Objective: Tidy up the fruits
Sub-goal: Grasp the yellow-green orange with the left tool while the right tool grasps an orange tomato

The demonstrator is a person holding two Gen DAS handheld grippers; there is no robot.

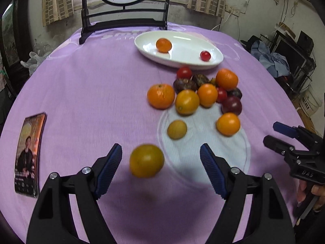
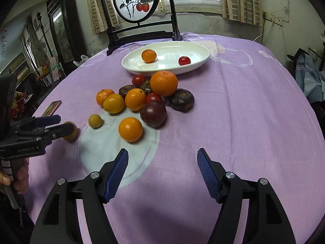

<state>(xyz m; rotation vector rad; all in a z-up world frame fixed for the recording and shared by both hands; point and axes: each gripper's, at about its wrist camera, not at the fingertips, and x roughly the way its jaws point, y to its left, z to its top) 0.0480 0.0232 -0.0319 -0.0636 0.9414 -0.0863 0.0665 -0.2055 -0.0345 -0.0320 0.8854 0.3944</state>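
Note:
A white oval plate point(image 1: 182, 65) point(image 2: 132, 69) at the back of the purple table holds a small orange point(image 1: 163, 45) and a cherry tomato point(image 1: 205, 56). In front of it lies a pile of fruit point(image 1: 203, 93) point(image 2: 142, 99): oranges, red tomatoes and dark purple fruits. My left gripper point(image 1: 160, 148) point(image 2: 64, 123) is open, and a yellow-orange fruit point(image 1: 146, 160) point(image 2: 71, 136) lies between its fingers, clear of both pads. My right gripper point(image 2: 163, 152) point(image 1: 271, 132) is open over bare cloth, with nothing in it. An orange point(image 2: 130, 129) lies just ahead of it on the left.
A black-framed round screen point(image 1: 124, 16) point(image 2: 140, 30) painted with red fruit stands behind the plate. A phone point(image 1: 29, 154) point(image 2: 51, 107) lies near the table's left edge. A small yellow-green fruit point(image 1: 176, 129) sits apart from the pile. Clutter and furniture surround the table.

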